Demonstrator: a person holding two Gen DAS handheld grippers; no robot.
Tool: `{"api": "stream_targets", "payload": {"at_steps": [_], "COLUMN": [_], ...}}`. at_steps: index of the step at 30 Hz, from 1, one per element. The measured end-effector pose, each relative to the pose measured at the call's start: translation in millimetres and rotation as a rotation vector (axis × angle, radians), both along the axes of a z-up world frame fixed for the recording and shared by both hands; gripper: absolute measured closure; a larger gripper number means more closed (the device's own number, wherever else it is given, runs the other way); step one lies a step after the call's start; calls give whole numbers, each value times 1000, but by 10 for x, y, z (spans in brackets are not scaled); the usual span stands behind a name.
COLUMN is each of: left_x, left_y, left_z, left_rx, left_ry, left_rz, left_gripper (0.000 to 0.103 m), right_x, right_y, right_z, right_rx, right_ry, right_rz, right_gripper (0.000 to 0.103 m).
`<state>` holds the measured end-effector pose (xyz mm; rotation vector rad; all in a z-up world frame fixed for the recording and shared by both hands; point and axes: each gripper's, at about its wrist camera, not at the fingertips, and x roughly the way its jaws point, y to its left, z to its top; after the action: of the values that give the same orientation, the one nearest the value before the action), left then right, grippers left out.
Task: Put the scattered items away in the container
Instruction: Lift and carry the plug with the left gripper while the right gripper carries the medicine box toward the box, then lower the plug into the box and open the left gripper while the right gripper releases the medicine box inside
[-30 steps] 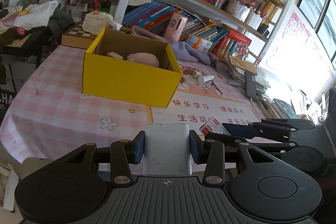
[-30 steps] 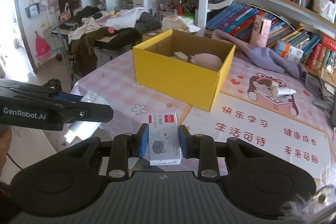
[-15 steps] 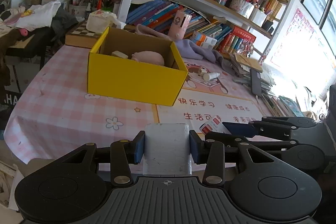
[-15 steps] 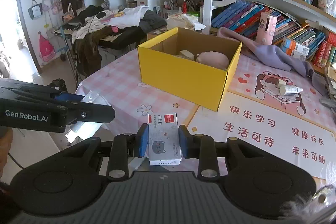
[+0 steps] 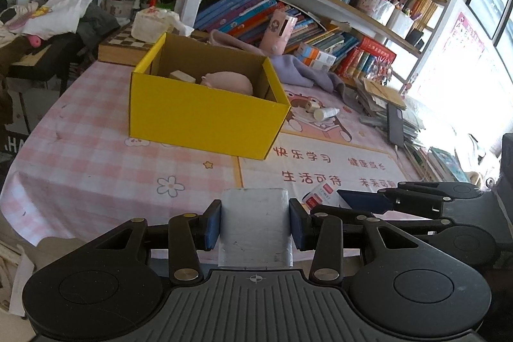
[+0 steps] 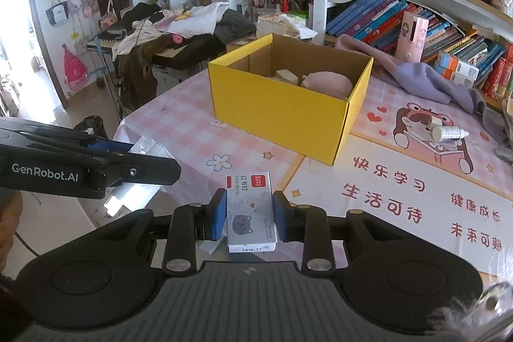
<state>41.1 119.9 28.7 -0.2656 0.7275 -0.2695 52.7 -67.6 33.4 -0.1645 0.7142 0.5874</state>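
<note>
An open yellow cardboard box [image 5: 205,114] [image 6: 282,114] stands on the pink checked tablecloth, with a pink pouch [image 5: 229,80] [image 6: 327,82] and a small beige block [image 5: 182,76] inside. My left gripper [image 5: 255,225] is shut on a clear plastic block [image 5: 255,226], held above the table's near edge short of the box. My right gripper [image 6: 250,215] is shut on a small white staple box [image 6: 251,210] with a grey cat print. In the right wrist view the left gripper [image 6: 150,162] and its clear block [image 6: 134,191] show at the left. The staple box [image 5: 320,196] also shows in the left wrist view.
A small white tube [image 5: 325,112] [image 6: 449,133] lies on the cartoon mat right of the box. A lilac cloth [image 6: 413,79] and a pink case [image 6: 412,34] sit behind it before crowded bookshelves. A phone [image 5: 395,125] and paper stacks lie at the right edge.
Both views have drifted a little, with the yellow box slightly nearer and more central. Both grips are unchanged.
</note>
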Motion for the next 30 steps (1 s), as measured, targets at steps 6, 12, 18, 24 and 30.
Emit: {"api": "stream_targets", "payload": {"at_steps": [6, 12, 18, 24, 30], "left_x": [128, 310, 536, 776, 1033], "left_y": [21, 11, -19, 3, 31], "left_z": [11, -25, -64, -44, 14], "left_rx": [12, 9, 12, 23, 24], "left_ry": [-2, 10, 20, 20, 19], "left_rz": [16, 12, 1, 11, 25], "left_gripper": [62, 62, 62, 62, 62], "right_x": [162, 345, 586, 864, 1135], "right_y": [29, 50, 33, 54, 93], "right_z": [-10, -25, -47, -42, -21], "right_rx": [5, -1, -3, 6, 17], "right_ry": [7, 15, 29, 34, 27], "right_rz": [8, 20, 13, 26, 49], "right_gripper": [74, 74, 74, 74, 74]}}
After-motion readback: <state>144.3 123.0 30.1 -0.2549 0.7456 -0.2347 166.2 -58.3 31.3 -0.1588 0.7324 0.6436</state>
